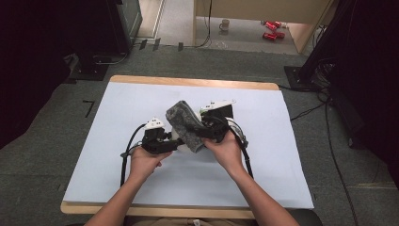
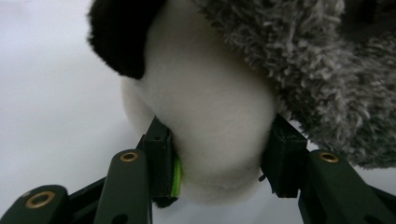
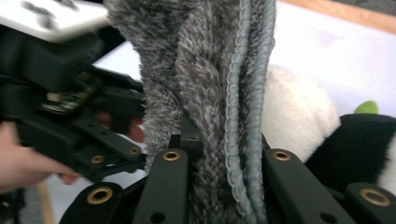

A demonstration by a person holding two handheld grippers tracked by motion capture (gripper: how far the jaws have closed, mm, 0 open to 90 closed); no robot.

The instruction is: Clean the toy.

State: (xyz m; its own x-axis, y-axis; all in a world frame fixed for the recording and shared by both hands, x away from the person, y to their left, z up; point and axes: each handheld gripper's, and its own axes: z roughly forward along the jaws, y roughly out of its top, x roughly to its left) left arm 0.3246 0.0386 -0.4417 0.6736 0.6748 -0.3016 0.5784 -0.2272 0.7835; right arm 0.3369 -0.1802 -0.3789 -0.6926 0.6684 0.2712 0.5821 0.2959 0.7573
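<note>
A grey fuzzy cloth (image 1: pixel 186 123) with a stitched blue-grey hem (image 3: pixel 252 93) lies draped over a white and black plush toy (image 2: pixel 210 116) at the middle of the table. My left gripper (image 1: pixel 171 143) is shut on the toy's white rounded part, both pads pressing into it (image 2: pixel 219 163). A black plush patch (image 2: pixel 119 37) sits above, and a green bit (image 2: pixel 177 175) shows by the left pad. My right gripper (image 1: pixel 207 129) is shut on a folded ridge of the grey cloth (image 3: pixel 187 70), its pads (image 3: pixel 224 144) squeezing the pile. Behind the cloth, the toy (image 3: pixel 294 112) peeks out at the right.
A pale blue sheet (image 1: pixel 141 103) covers the wooden table (image 1: pixel 188 81). Both hands hold the grippers close together at its centre. In the right gripper view the left gripper (image 3: pixel 84 116) and its hand (image 3: pixel 18 158) are just left of the cloth. On the floor beyond stand a mug (image 1: pixel 225 24) and red objects (image 1: pixel 272 29).
</note>
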